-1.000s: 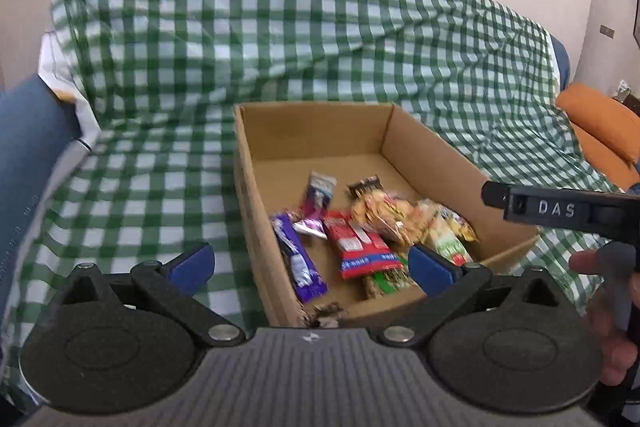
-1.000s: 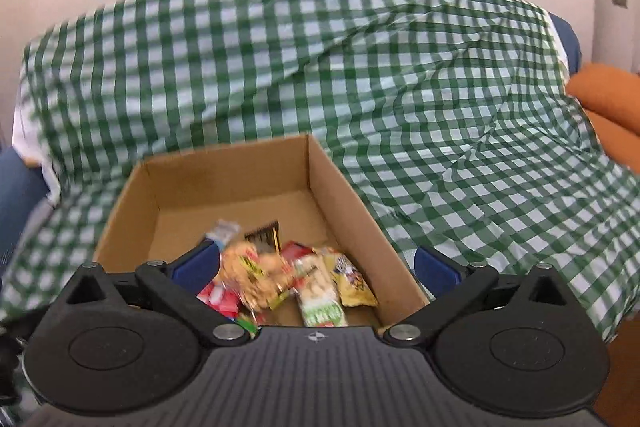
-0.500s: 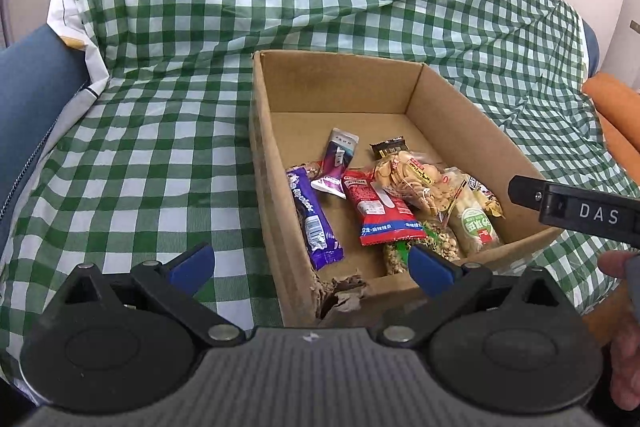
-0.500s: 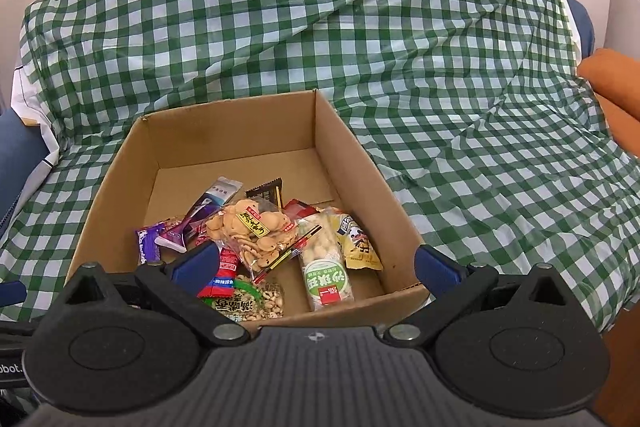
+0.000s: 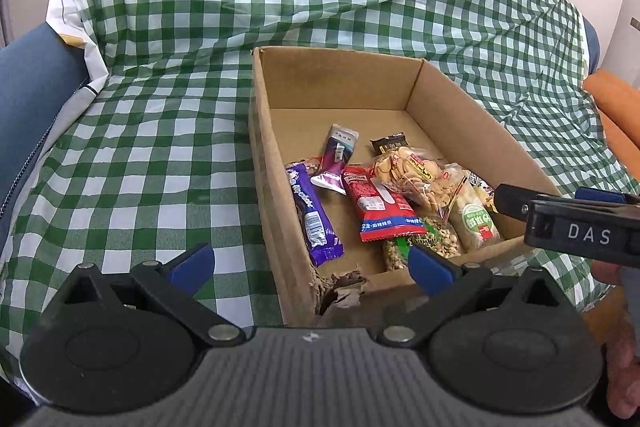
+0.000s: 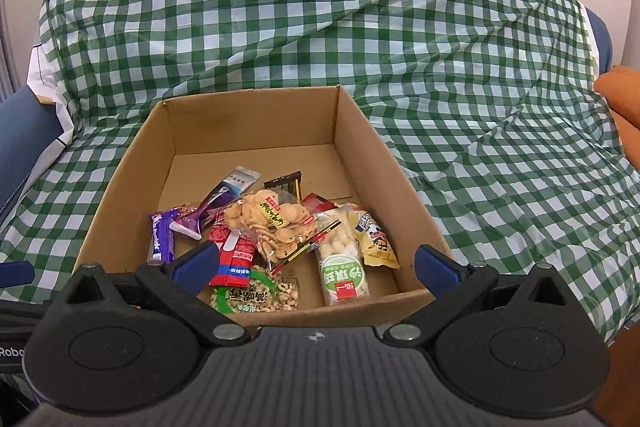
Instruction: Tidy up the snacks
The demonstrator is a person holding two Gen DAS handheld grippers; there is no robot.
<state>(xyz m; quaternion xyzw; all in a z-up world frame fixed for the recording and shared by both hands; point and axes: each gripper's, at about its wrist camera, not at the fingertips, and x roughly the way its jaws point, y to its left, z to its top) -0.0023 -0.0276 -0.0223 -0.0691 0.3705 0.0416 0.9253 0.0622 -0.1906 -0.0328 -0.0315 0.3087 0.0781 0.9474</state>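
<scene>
Both tongs are held with their blue tips spread wide apart and nothing between them. Seen from the left wrist, the left gripper [image 5: 310, 261] is held above the near left corner of a cardboard box [image 5: 460, 107], one tip over the checked cloth [image 5: 160, 147] and the other over the box's near end. Seen from the right wrist, the right gripper [image 6: 316, 265] is held above the box's [image 6: 256, 123] near wall, its tips straddling the pile of snacks.

The snacks are gathered in the near half of the box, while the far half of its floor is left bare. A purple bar [image 5: 312, 215] is laid along the left wall, with a red packet [image 5: 378, 207] beside it. A clear bag of biscuits [image 6: 272, 223] is piled on top of the red packet, and a green-labelled bag [image 6: 344, 267] and a yellow packet [image 6: 376, 243] are laid to its right. A bag of nuts [image 6: 256, 293] is tucked against the near wall. A small dark wrapper [image 6: 286, 183] and a purple and white sachet [image 6: 224, 203] are set furthest back.

The near left corner of the box is torn and crumpled. The box is set on the green and white checked cloth, which is draped over a sofa; blue upholstery [image 5: 28, 99] is exposed at the left and an orange cushion [image 6: 618, 95] at the right. Part of the right tool's body, marked DAS, is seen at the right edge of the left wrist view, with a hand [image 5: 622, 379] behind it.
</scene>
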